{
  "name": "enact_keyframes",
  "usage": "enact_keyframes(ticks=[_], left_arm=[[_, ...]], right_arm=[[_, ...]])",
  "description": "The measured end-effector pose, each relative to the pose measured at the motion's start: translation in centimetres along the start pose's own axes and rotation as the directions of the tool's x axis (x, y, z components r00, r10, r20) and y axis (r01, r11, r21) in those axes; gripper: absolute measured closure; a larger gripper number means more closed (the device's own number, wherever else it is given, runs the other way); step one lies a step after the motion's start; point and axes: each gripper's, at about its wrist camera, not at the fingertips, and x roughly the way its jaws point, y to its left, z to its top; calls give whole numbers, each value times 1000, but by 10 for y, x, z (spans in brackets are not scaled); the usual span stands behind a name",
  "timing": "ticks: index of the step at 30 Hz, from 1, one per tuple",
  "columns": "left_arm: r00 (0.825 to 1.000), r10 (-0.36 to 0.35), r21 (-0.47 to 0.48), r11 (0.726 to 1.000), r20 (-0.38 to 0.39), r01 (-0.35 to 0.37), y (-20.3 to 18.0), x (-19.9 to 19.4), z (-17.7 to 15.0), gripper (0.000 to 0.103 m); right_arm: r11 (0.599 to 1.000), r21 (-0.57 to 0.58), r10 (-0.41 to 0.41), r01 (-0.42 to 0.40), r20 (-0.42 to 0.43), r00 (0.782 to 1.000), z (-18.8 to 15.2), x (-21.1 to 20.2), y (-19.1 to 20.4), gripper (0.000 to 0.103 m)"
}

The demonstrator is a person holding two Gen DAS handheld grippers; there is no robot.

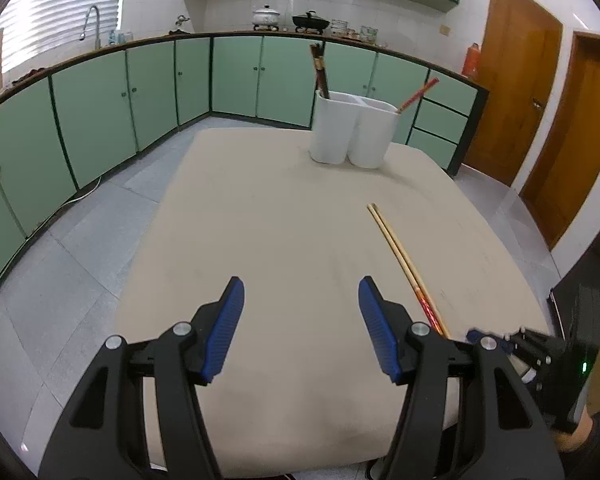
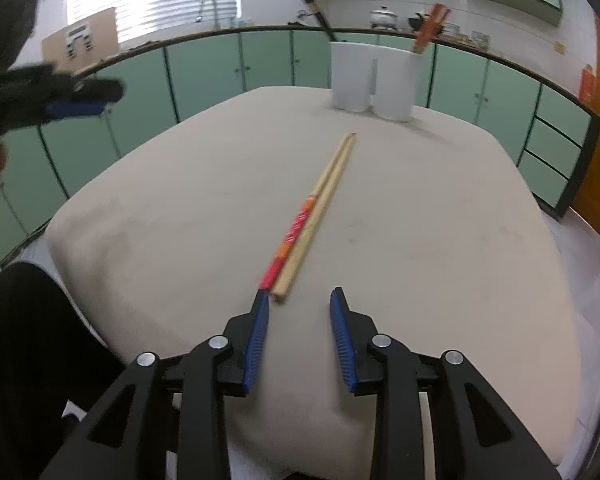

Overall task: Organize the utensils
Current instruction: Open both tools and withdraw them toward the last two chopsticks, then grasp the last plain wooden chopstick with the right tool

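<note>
**Both grippers over the table, chopsticks still lying loose**

Black-framed, blue-padded left gripper [image 1: 302, 286] hangs over the bare near part of the table, its jaws spread wide with nothing between them. Beneath both tools lies the broad beige cloth-covered table [image 2: 440, 240], the largest thing in view. At its far edge stands a white two-compartment utensil holder [image 1: 354, 132] — dark chopsticks [image 1: 320, 70] upright in its left compartment, a red-patterned stick [image 1: 418, 96] leaning out of the right one. On the cloth, well short of the holder, a pair of pale wooden chopsticks with red and orange printed handles [image 2: 316, 208] lies side by side, touching. The matching right gripper [image 2: 299, 296] is released, jaws apart; the chopsticks' near ends lie just beyond its left finger [image 2: 260, 320] — not gripped.
</note>
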Motion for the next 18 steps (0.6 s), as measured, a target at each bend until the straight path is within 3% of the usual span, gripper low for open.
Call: enact_keyframes(ticks=[4, 13, 14, 16, 18], left_arm=[[1000, -12, 42, 999, -8, 12, -10, 3, -5, 42], [998, -51, 22, 998, -42, 52, -27, 16, -28, 42], [998, -52, 22, 998, -41, 53, -28, 17, -29, 42], [998, -54, 18, 998, -37, 55, -28, 16, -31, 42], [998, -55, 9, 998, -39, 55, -30, 18, -31, 42]], right_arm=[[999, 44, -30, 30, -2, 1000, 1, -1, -17, 72], [999, 37, 14, -14, 14, 1000, 4, 7, -17, 72], [999, 46, 14, -14, 15, 1000, 4, 8, -20, 75], [997, 69, -18, 17, 14, 1000, 6, 8, -27, 96], [993, 110, -41, 39, 20, 999, 3, 5, -36, 96]])
